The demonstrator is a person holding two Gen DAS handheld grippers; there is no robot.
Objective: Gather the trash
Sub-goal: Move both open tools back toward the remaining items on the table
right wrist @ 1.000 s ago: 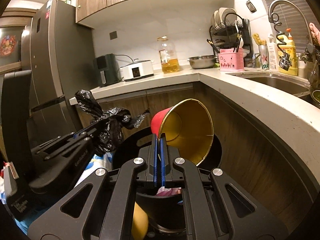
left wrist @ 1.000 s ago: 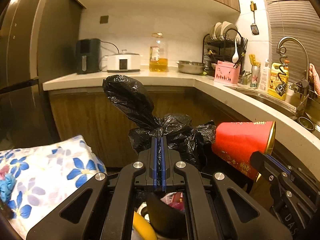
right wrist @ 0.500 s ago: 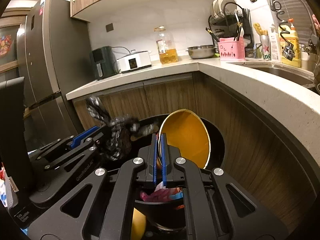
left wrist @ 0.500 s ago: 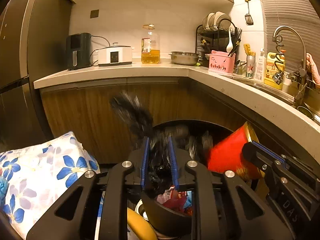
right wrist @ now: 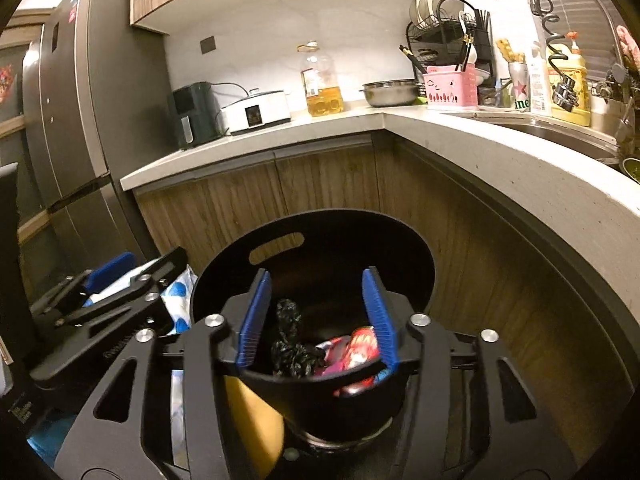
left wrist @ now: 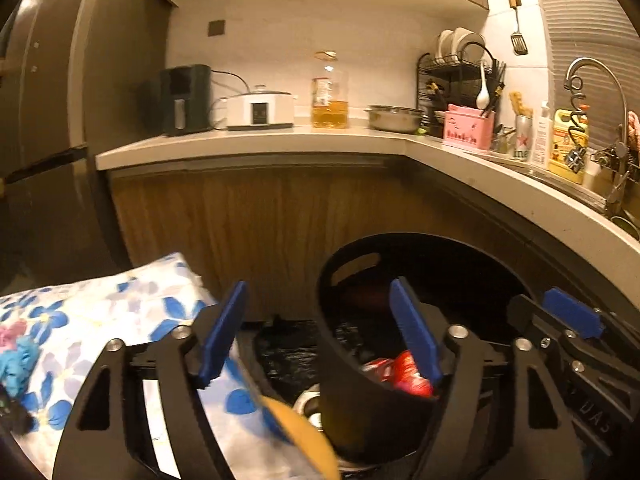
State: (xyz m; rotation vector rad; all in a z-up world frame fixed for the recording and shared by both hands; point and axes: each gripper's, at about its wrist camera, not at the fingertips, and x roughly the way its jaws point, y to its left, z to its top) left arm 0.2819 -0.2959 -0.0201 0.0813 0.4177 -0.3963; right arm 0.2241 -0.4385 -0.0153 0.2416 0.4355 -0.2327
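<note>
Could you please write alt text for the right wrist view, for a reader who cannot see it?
The open right gripper hangs over a black trash bin holding a crumpled black bag and red wrappers. The left gripper is beside it, with a kitchen counter behind.

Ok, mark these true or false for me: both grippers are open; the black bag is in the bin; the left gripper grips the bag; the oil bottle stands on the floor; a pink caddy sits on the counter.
1. Both grippers are open. True: the left gripper and right gripper have just been opening, nothing between the pads.
2. The black bag lies inside the bin. True.
3. The left gripper grips the bag. False: its jaws are apart and empty.
4. The oil bottle stands on the floor. False: it stands on the counter.
5. A pink caddy sits on the counter. True.
</note>
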